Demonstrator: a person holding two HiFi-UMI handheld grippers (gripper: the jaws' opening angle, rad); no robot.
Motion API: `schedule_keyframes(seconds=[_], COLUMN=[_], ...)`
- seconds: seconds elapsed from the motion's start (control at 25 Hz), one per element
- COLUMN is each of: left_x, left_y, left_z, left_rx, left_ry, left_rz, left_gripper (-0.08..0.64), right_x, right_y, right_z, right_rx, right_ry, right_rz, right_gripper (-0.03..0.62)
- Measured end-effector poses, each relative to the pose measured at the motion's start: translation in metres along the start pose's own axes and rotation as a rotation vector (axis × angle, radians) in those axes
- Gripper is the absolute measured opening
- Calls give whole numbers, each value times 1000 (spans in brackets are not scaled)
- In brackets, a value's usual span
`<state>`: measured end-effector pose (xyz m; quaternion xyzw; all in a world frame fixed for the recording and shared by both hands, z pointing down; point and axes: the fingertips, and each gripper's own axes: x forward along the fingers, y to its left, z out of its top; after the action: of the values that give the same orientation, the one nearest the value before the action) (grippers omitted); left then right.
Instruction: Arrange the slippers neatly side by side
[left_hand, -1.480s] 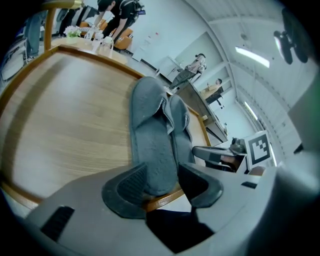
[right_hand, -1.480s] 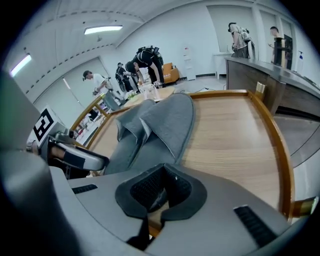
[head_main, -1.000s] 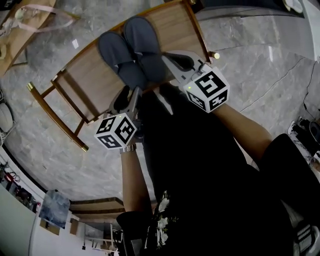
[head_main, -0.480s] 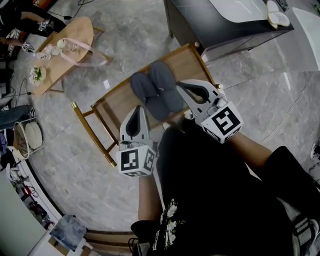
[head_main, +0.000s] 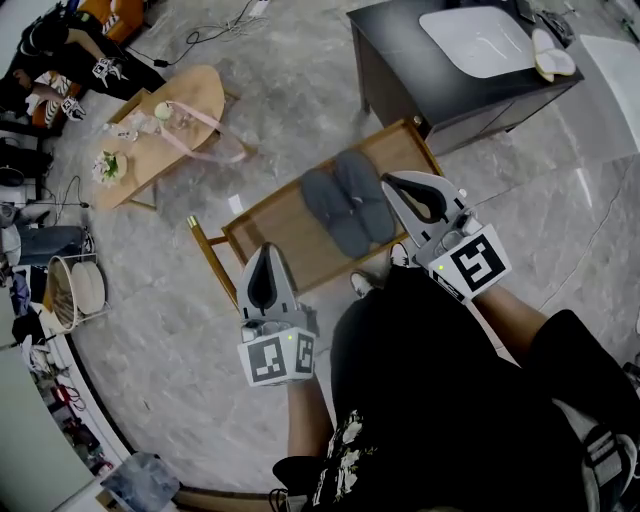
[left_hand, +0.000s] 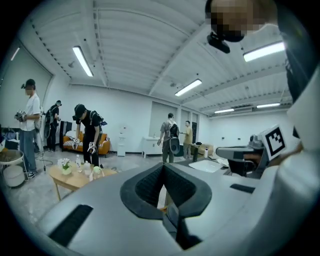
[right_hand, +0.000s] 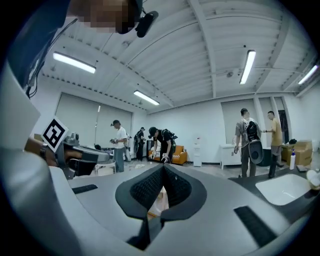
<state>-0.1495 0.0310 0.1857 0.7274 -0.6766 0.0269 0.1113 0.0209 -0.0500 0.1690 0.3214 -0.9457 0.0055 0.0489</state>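
Two grey slippers lie side by side, touching, on a low wooden bench, toes toward the far right. My left gripper hangs over the bench's near left part, apart from the slippers, jaws shut with nothing in them. My right gripper floats just right of the slippers, also shut and empty. In the left gripper view the left gripper points out into the room with its pads together. The right gripper in its own view looks the same.
A black cabinet with a white basin stands behind the bench. A small round wooden table with flowers and a pink ribbon is at the far left. A basket sits at the left edge. Several people stand farther off.
The head view has risen away from the bench. Both grippers have drawn back from the slippers, which stay side by side on the bench.
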Motion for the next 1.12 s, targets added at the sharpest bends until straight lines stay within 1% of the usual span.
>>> schedule_keyframes(seconds=[0.08,0.2,0.32,0.44,0.56,0.72,0.84,0.92,1.0,1.12], left_x=[-10,-16,-20,-24,-28,-38,-43,-40,-40,-39], left_y=[8,12,14,16,6,-6,-7,-6,-9,-15], left_z=[14,31,42,46,43,30,22,21,21,17], left_rx=[-1,47,80,102,154,133,152,145,130,140], left_ry=[-56,-122,-161,-189,-190,-166,-149,-152,-162,-151], left_rz=[21,22,8,13,4,-27,-26,-19,-11,-22], left_gripper=[2,2,2,2,2,2,2,2,2,2], right_x=[2,2,-4,-10,-15,-16,-11,-6,-7,-8], right_y=[11,22,33,39,38,49,59,60,60,60], right_z=[1,3,6,11,11,4,1,4,8,9], right_rx=[25,36,79,92,102,118,109,103,80,52], right_ry=[-5,-19,-25,-29,-24,5,0,-5,-11,-15], right_rz=[5,-3,-9,-26,-57,-46,-28,-18,-18,-34], right_gripper=[-3,-3,-2,-3,-3,-3,-3,-3,-3,-3])
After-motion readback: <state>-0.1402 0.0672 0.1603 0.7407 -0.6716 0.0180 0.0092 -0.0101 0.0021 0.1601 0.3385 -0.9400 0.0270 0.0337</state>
